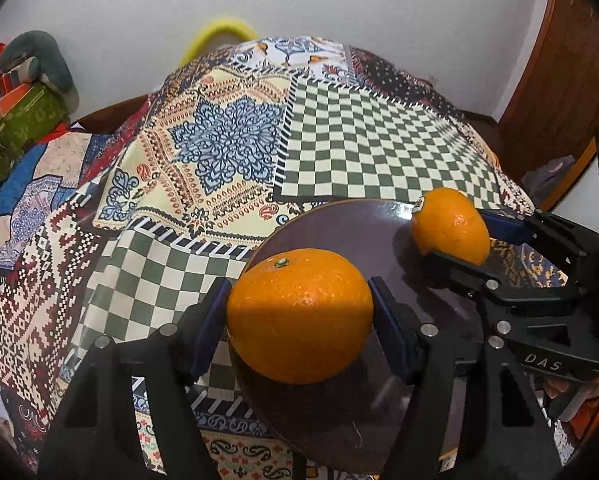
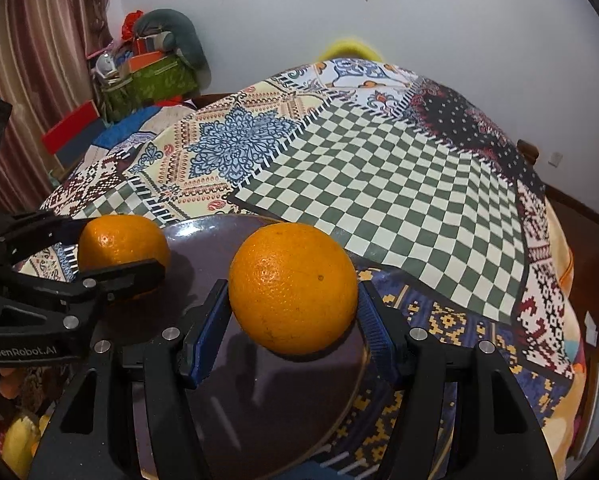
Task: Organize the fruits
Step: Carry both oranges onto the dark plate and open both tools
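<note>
My left gripper (image 1: 299,312) is shut on an orange (image 1: 299,316) and holds it over the left part of a dark round plate (image 1: 351,224). My right gripper (image 2: 293,308) is shut on a second orange (image 2: 293,288) over the same plate (image 2: 203,232). In the left wrist view the right gripper (image 1: 459,232) shows at the right with its orange (image 1: 449,226), which bears a small sticker. In the right wrist view the left gripper (image 2: 111,252) shows at the left with its orange (image 2: 123,246). Whether either orange touches the plate I cannot tell.
The plate lies on a patchwork patterned cloth (image 1: 359,140) that covers the table. A pile of bags and boxes (image 2: 147,68) stands at the far left by a curtain. A yellow hoop (image 1: 219,36) shows behind the table. A wooden door (image 1: 559,80) is at the right.
</note>
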`<move>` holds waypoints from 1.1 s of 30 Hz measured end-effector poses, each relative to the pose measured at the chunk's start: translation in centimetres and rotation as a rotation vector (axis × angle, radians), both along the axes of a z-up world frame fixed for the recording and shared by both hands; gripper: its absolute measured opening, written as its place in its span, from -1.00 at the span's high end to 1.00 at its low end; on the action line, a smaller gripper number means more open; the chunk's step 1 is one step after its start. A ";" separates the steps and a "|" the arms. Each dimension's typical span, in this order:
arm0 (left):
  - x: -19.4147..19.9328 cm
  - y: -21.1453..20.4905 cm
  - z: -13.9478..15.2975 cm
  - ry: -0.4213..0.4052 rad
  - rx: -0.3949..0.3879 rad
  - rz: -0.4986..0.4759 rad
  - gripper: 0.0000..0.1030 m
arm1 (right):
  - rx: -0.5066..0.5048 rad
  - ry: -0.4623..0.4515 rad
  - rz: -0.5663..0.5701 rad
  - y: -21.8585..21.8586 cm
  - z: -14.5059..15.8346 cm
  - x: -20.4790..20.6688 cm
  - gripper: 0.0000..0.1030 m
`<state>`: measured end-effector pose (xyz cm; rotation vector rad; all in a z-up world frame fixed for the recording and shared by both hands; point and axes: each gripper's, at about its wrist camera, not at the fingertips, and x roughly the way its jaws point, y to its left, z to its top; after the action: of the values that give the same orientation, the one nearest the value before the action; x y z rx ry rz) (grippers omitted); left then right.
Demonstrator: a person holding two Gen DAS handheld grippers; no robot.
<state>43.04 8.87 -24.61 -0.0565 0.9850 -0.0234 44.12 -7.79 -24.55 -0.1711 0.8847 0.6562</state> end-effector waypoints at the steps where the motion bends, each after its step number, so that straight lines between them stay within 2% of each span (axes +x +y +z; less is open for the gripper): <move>1: 0.1 0.1 -0.2 0.008 -0.006 0.003 -0.33 | 0.001 0.007 -0.001 0.0 -0.1 0.1 -0.16; 10: 0.6 -0.3 -0.5 0.013 0.019 -0.009 -0.33 | -0.042 -0.007 0.021 1.1 -0.3 0.3 -0.21; 20: 0.3 0.2 -0.5 0.019 -0.016 -0.003 -0.33 | -0.041 0.027 0.055 1.2 -0.7 0.0 -0.21; 28: -0.8 -0.3 0.1 0.011 -0.016 -0.013 -0.34 | -0.032 0.014 0.054 0.6 0.3 -1.2 -0.21; 33: -2.3 -0.5 2.0 -0.024 -0.037 -0.017 -0.34 | -0.021 -0.012 0.029 -0.3 1.9 -2.7 -0.21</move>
<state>40.71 8.39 -22.65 -0.0821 0.9610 -0.0575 41.41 -8.10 -22.69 -0.2071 0.8792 0.6726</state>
